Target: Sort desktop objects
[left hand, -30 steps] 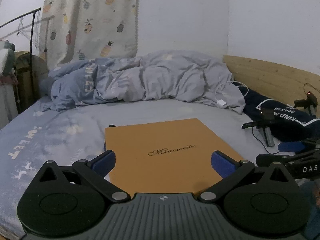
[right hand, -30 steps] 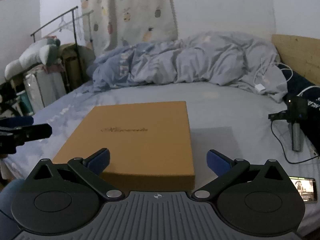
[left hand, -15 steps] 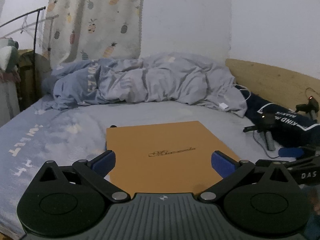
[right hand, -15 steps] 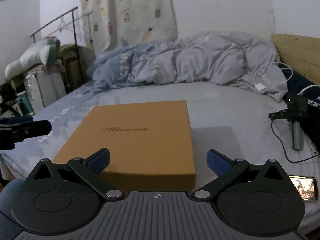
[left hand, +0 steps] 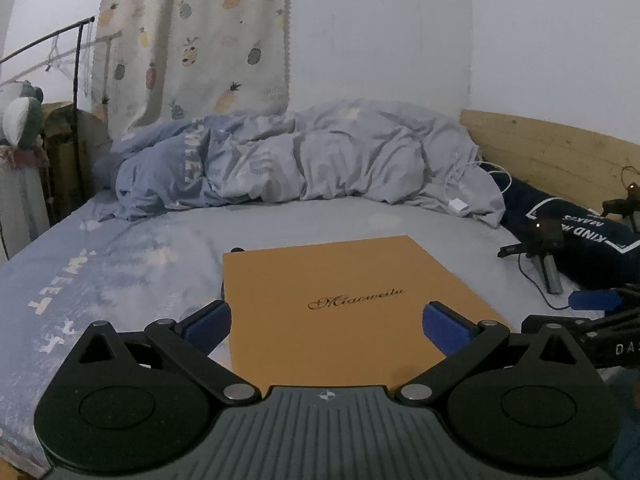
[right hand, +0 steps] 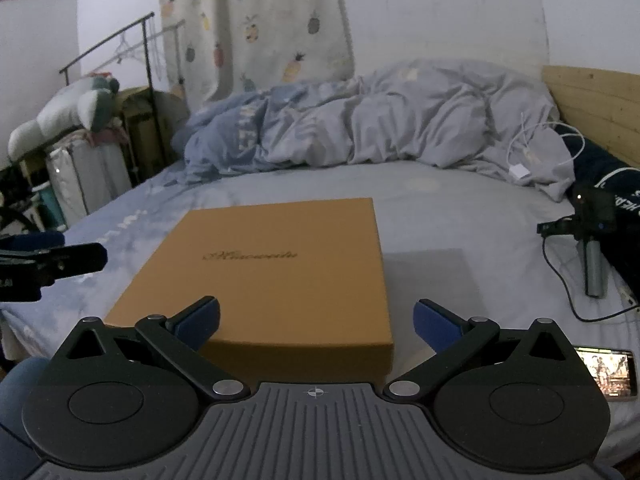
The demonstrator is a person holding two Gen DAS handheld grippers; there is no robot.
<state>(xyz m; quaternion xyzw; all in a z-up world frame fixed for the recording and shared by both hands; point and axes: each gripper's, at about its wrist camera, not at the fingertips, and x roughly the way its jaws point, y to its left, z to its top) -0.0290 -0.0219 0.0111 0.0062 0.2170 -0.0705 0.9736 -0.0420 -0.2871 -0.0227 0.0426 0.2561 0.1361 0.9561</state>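
Note:
A flat orange box (left hand: 340,296) with a script logo on its lid lies closed on the bed sheet; the right wrist view shows the box (right hand: 276,264) from its near right corner. My left gripper (left hand: 326,322) hovers open over the box's near edge, nothing between its blue pads. My right gripper (right hand: 316,320) is also open, just short of the box's front right corner. The right gripper (left hand: 592,312) shows at the right edge of the left wrist view, and the left gripper (right hand: 44,256) pokes in at the left of the right wrist view.
A crumpled grey-blue duvet (left hand: 304,164) fills the back of the bed. A small tripod with a cable (right hand: 592,248) and a dark pillow (left hand: 580,236) lie at right. A lit phone (right hand: 608,372) rests near the right front. A white charger (right hand: 520,170) trails off the duvet.
The left wrist view has tilted slightly upward and drawn back a little, so the box sits lower in its frame. The right gripper has barely moved. Both stay open.

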